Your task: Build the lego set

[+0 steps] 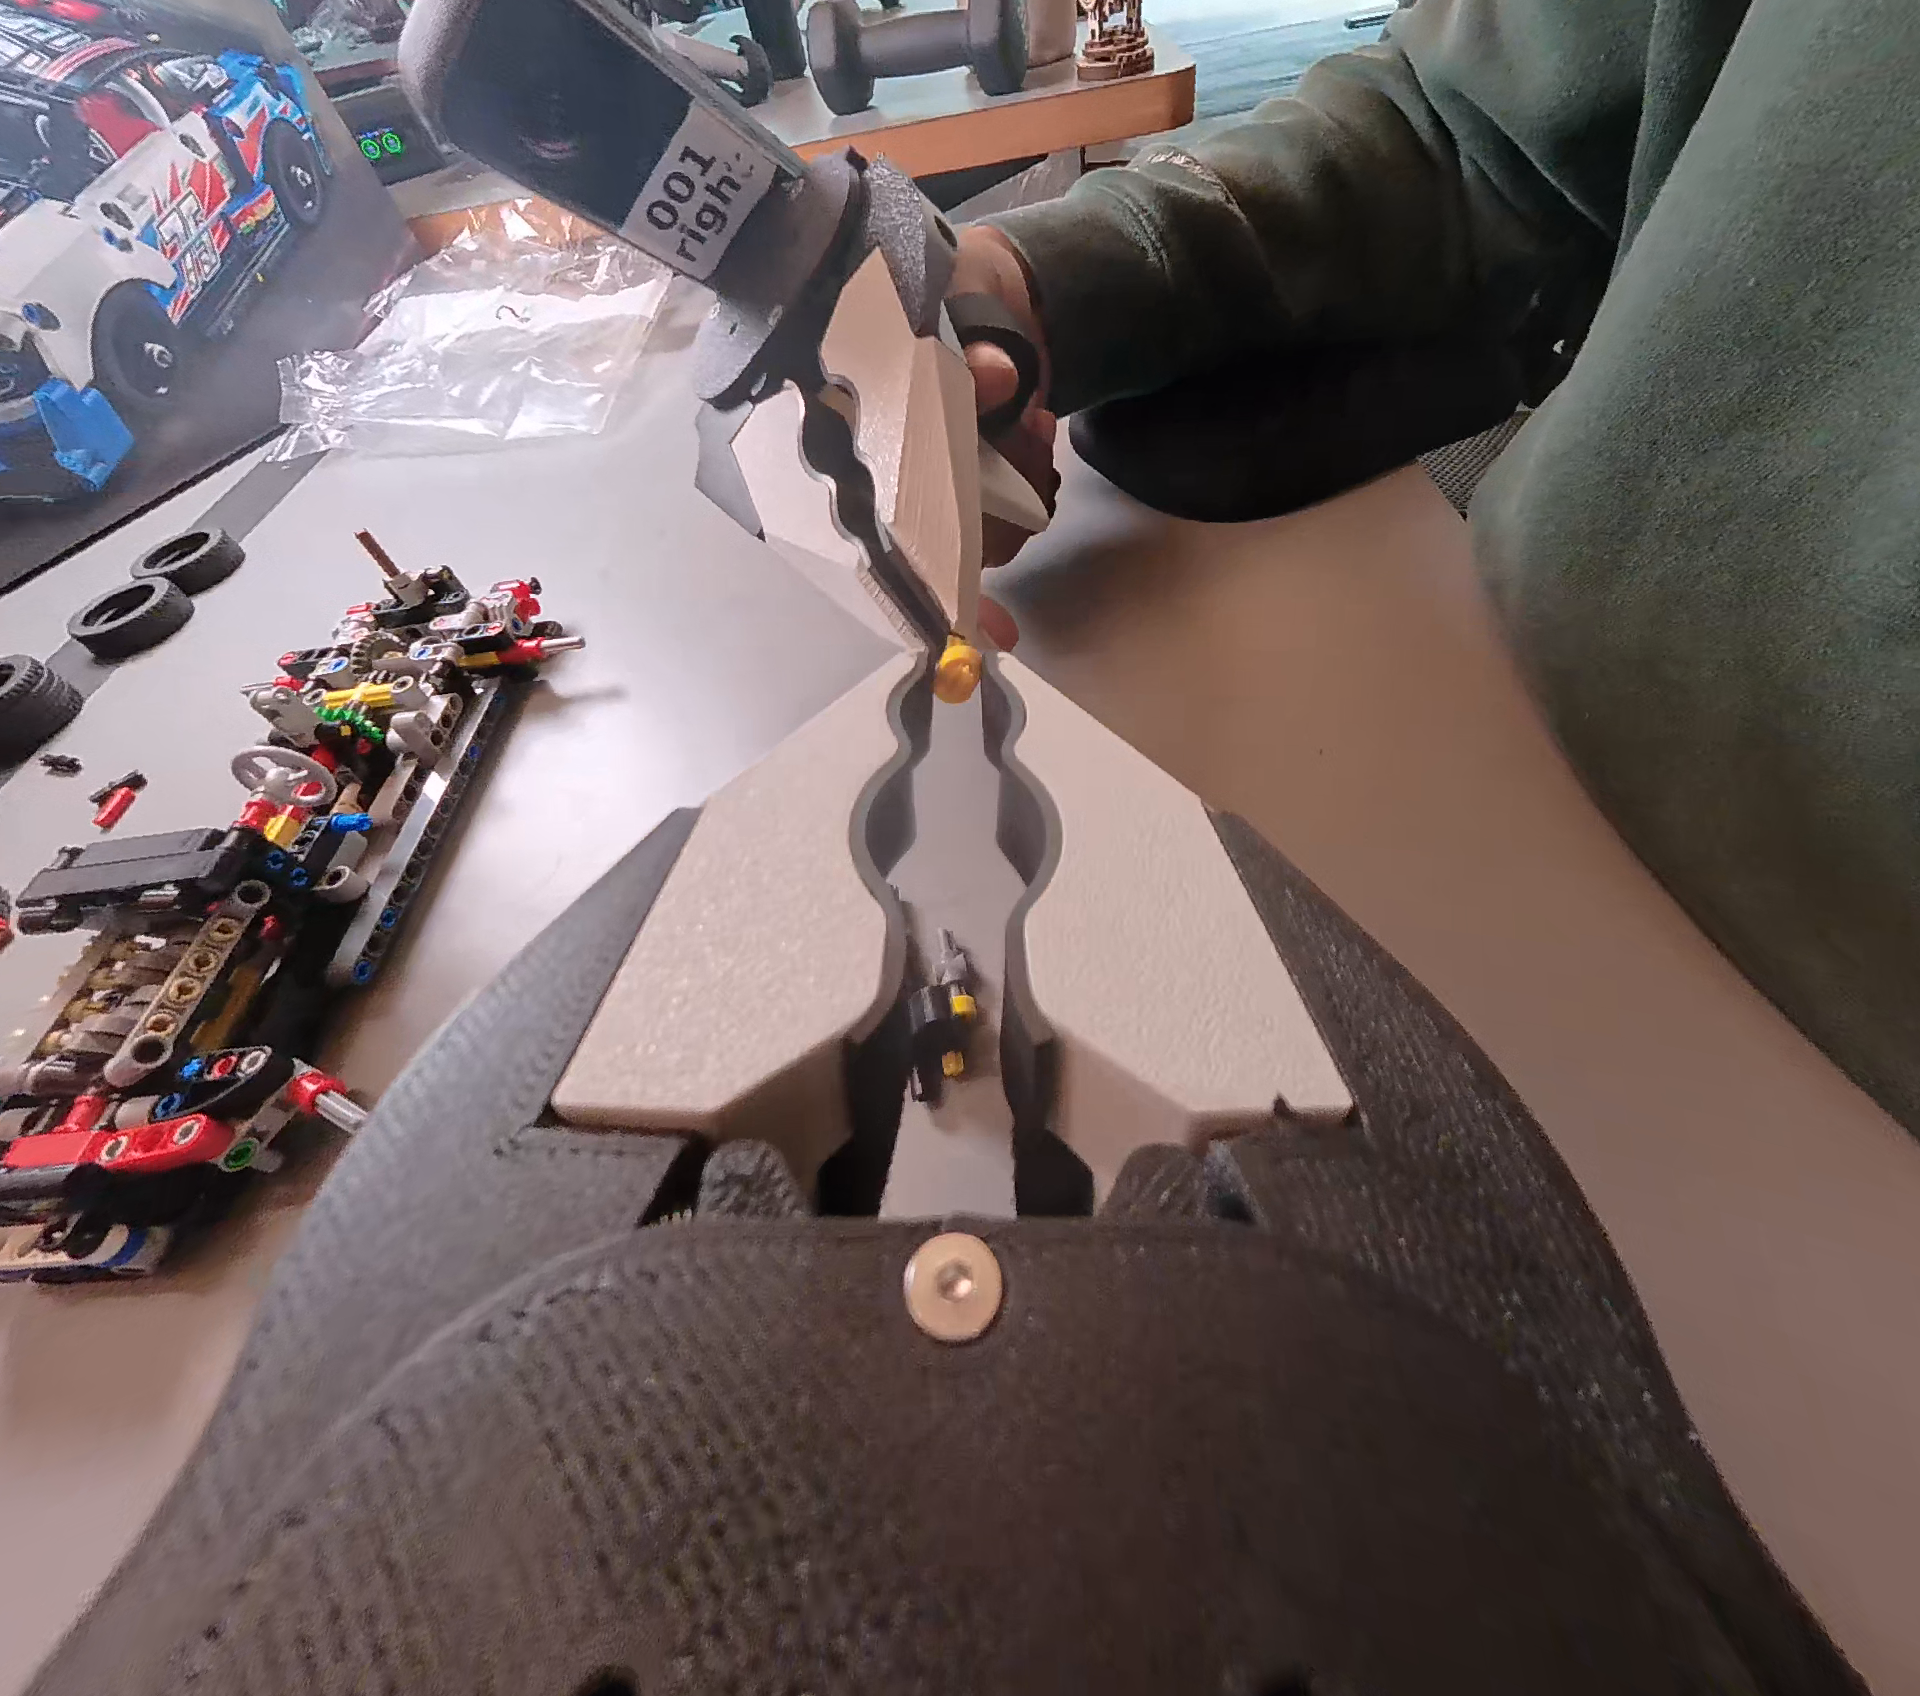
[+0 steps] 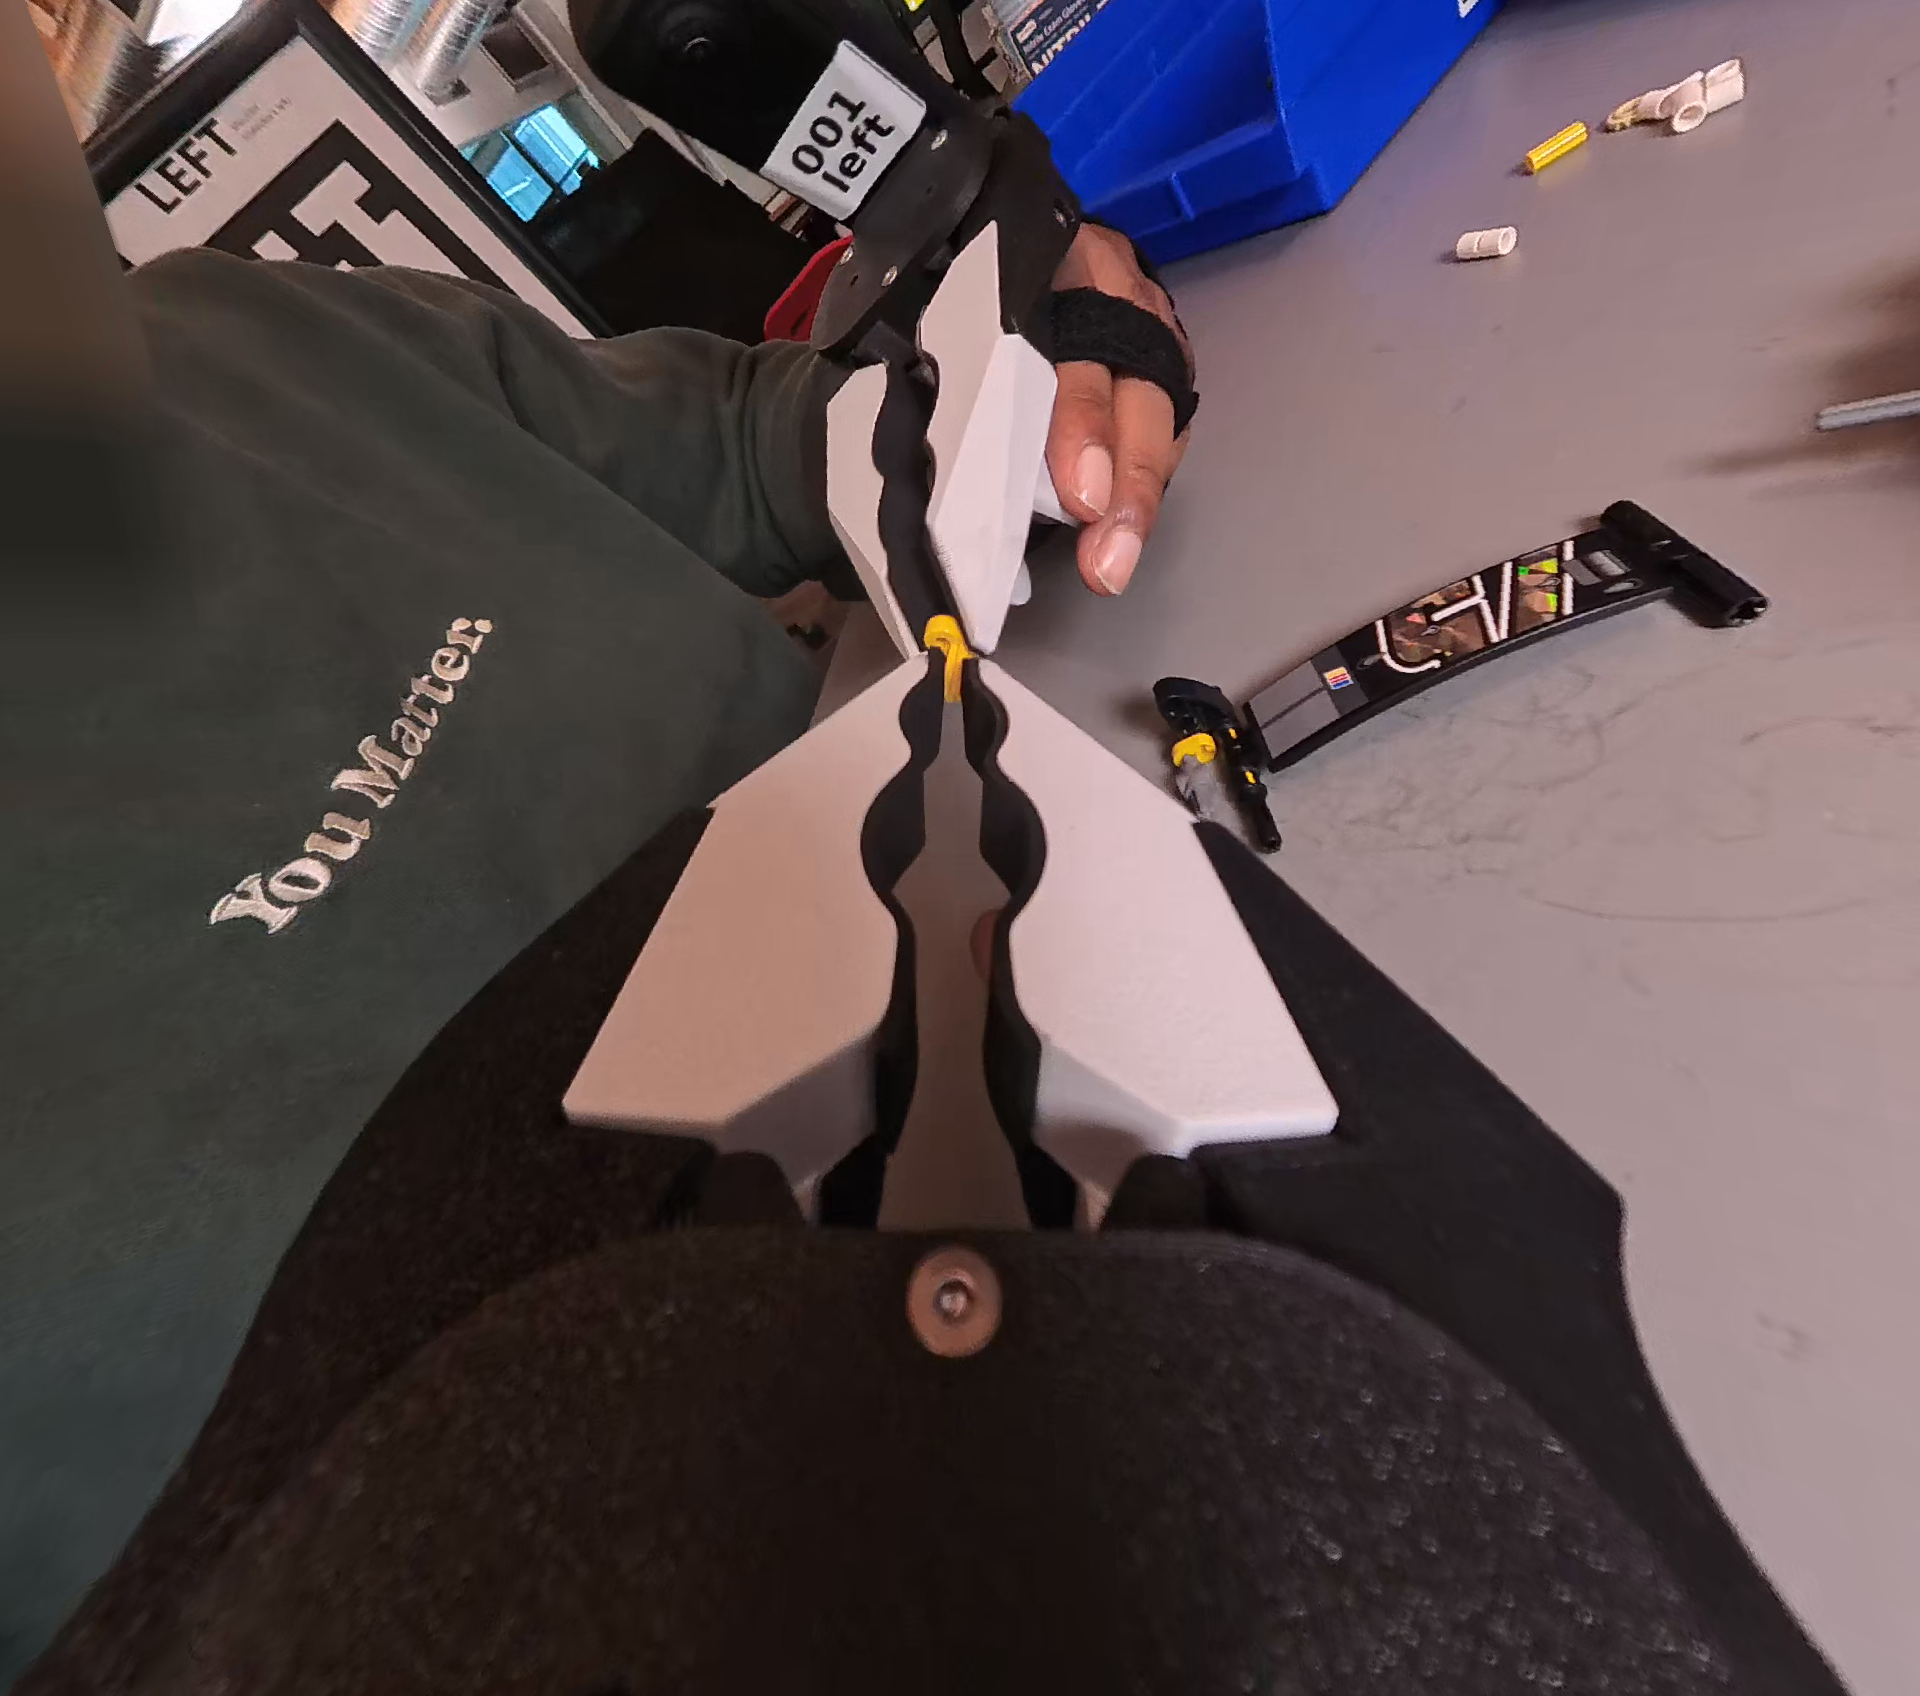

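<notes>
A small yellow round piece (image 1: 956,671) sits pinched up in the air, maybe a bush, while the half-built car frame (image 1: 260,877) lies flat on the desk (image 1: 623,815).

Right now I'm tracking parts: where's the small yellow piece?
The small yellow piece is pinched between the meeting tips of the left tongs and right tongs, above the table's near edge.

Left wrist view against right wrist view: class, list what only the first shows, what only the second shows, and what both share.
Only the left wrist view: the part-built car chassis, loose black tyres, the set's box and an empty plastic bag.
Only the right wrist view: blue bins, a curved stickered black panel and small white tubes.
Both: the two hand-held grippers meeting tip to tip on a small yellow piece, and the grey table.
</notes>
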`<state>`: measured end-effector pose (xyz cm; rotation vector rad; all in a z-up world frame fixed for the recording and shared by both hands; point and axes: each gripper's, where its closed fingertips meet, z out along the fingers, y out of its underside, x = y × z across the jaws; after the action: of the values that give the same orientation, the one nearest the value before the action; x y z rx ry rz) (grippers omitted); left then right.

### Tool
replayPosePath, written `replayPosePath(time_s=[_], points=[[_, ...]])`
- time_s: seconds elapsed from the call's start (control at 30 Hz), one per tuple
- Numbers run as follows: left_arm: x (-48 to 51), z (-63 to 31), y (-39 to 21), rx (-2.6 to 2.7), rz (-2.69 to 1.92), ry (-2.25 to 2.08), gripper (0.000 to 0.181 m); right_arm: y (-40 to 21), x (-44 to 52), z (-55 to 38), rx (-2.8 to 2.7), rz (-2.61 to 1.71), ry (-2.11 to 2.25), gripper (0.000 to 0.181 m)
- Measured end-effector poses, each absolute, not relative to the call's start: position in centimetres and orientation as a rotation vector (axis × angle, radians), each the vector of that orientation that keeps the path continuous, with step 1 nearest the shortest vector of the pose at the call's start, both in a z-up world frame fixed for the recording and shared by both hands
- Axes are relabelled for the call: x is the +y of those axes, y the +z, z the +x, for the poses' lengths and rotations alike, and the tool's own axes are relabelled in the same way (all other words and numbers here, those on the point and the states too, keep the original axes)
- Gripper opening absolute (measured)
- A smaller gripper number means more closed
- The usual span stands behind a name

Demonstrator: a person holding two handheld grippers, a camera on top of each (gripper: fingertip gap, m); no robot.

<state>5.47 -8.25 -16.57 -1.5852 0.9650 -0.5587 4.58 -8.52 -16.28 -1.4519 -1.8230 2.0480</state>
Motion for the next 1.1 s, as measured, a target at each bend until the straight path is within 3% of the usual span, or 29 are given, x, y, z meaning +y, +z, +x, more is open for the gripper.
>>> replayPosePath(time_s=[0.2,0.47,1.1], points=[[-7.3,4.3,-15.6,0.753,-1.656,-0.759,0.006,-15.0,-7.5,4.3,-1.786,-1.168,1.790,0.010],[-7.5,4.6,-15.0,0.522,-1.719,-1.177,0.006,-14.9,-8.0,3.8,-1.811,-0.765,1.243,0.003],[-8.1,4.6,-14.8,0.610,-1.695,-1.126,0.005,-15.0,-8.3,3.9,-1.808,-0.757,1.278,0.001]])
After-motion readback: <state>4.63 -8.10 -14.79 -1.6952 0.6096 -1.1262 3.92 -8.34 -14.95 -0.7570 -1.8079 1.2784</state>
